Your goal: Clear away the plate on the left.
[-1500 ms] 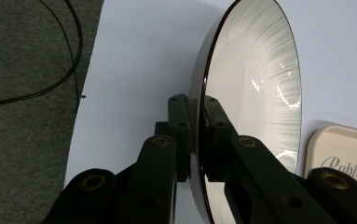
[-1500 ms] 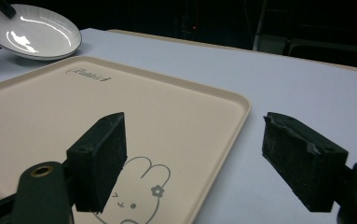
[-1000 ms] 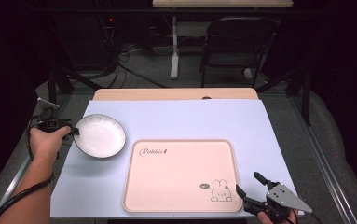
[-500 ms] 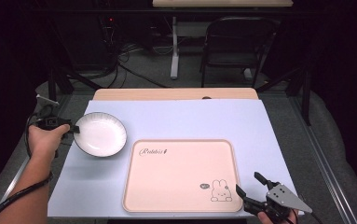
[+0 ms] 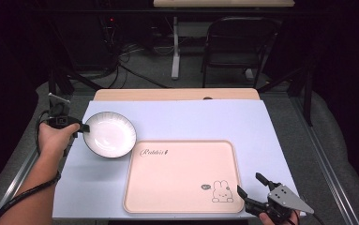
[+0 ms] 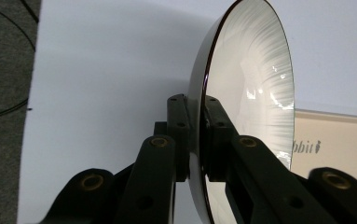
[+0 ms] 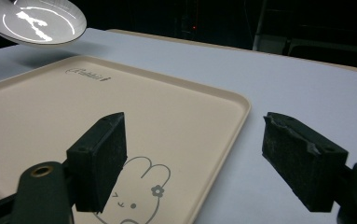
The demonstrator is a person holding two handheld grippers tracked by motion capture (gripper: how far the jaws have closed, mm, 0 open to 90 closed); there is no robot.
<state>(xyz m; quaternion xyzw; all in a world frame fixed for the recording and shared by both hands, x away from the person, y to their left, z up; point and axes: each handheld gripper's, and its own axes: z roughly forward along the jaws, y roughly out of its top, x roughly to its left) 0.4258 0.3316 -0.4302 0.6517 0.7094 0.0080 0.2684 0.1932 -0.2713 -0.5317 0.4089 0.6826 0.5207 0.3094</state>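
- The pale blue table (image 5: 177, 117) sits as it did a second ago, nothing on it shifted apart from the plate.
- The beige tray (image 5: 182, 176) lies flat at the near middle, same spot as before, rabbit drawing at its near right corner.
- The white plate (image 5: 109, 134) has slid right across the high view since a second ago; its edge now overlaps the tray's far left corner.
- In the right gripper view the plate (image 7: 36, 21) hangs off the table, shadow beneath it.
- The left gripper (image 6: 195, 135) is pinching the plate's rim, one jaw on each face, the plate (image 6: 250, 93) seen edge-on.
- The right gripper (image 5: 254, 190) hasn't budged by the tray's near right corner, jaws spread wide, nothing between them.
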